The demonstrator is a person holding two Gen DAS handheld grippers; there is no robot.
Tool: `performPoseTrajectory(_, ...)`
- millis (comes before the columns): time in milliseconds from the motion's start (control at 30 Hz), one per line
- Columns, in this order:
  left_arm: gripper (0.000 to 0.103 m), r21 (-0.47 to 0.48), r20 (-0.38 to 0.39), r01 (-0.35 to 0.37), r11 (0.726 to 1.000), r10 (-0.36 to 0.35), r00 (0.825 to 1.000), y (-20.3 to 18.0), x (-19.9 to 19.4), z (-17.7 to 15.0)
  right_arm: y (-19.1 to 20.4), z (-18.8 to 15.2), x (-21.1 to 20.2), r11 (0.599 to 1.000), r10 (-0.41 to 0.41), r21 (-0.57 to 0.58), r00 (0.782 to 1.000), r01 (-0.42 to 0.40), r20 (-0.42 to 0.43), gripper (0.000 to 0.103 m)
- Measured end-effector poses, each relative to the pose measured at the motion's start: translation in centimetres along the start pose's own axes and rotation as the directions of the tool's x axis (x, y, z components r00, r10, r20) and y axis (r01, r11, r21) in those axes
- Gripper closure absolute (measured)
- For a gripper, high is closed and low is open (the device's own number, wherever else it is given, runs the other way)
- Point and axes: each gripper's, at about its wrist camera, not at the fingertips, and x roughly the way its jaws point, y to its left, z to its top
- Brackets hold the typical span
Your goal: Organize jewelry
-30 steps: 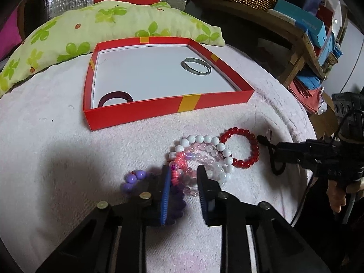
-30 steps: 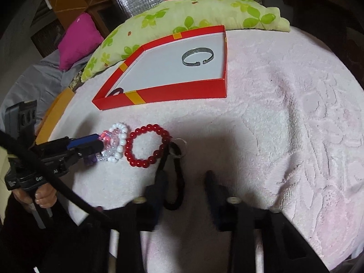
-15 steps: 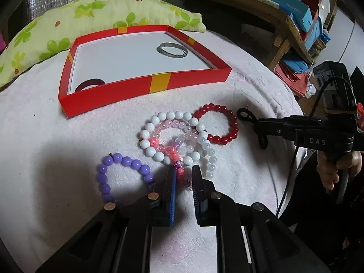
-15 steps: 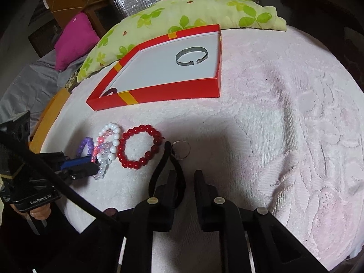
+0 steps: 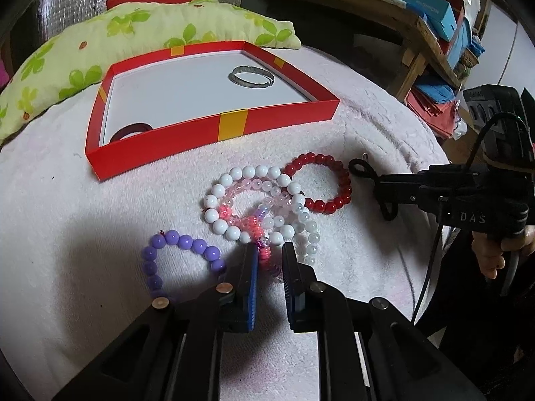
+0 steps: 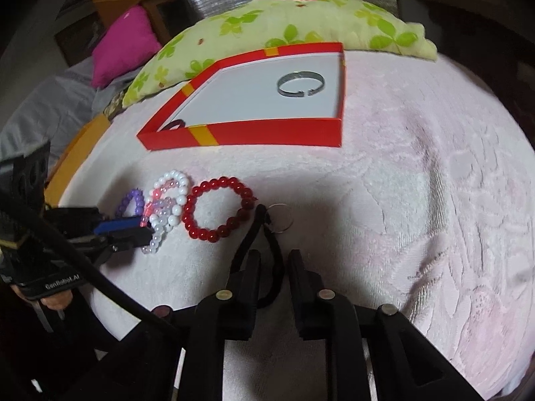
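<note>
On the pink blanket in front of the red tray, both grippers have closed within the past second. The left gripper, spread around the tangle of bracelets a second ago, now has its jaws drawn nearly together on the pink coil bracelet at the near edge of the pile. The right gripper, which stood open over the black cord, now pinches that cord, its small metal ring lying just beyond the tips.

The purple bead bracelet lies alone to the left, no longer under the left fingers. The white bead bracelet, a pearly one and the pink coil are still heaped together; the red bead bracelet rests just right of them.

Inside the tray, at the far side of the blanket, sit a silver bangle and a dark bangle in the near left corner.

With two pieces apparently gripped, the sorting seems to be at the pick-up stage: a lift and carry to the tray looks next, though the coil may drag its tangled neighbours along.
</note>
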Motion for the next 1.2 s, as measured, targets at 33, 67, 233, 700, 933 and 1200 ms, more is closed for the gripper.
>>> performPoseTrajectory(33,0.089,-0.001,0.002,0.002,1.000,-0.002,1.000,0.0,0.0,0.0,0.2,0.0,0.0,1.000,0.000,-0.009,1.000,0.000,0.001,0.090)
performPoseTrajectory(67,0.089,-0.002,0.004,0.004,1.000,-0.004,1.000,0.1,-0.1,0.0,0.4,0.0,0.0,1.000,0.001,-0.019,1.000,-0.001,0.003,0.094)
performPoseTrajectory(233,0.090,-0.005,0.003,0.067,0.998,-0.067,0.998,0.0,-0.4,0.2,-0.1,0.2,-0.3,1.000,0.023,0.012,1.000,-0.023,0.022,0.094)
performPoseTrajectory(700,0.090,0.021,-0.023,0.040,0.999,-0.040,0.999,-0.5,-0.1,-0.3,-1.4,0.4,-0.4,0.997,0.009,0.076,1.000,-0.011,0.021,0.094)
performPoseTrajectory(933,0.090,0.028,-0.030,0.038,0.999,-0.037,0.999,-0.5,0.0,-0.3,-1.7,0.5,-0.4,0.993,0.044,0.109,0.999,-0.043,-0.002,0.090)
performPoseTrajectory(1200,0.093,0.075,-0.014,0.008,0.997,-0.007,1.000,-1.2,-0.3,-0.4,-1.8,0.5,-1.1,0.988,0.073,0.134,0.997,-0.076,0.030,0.053)
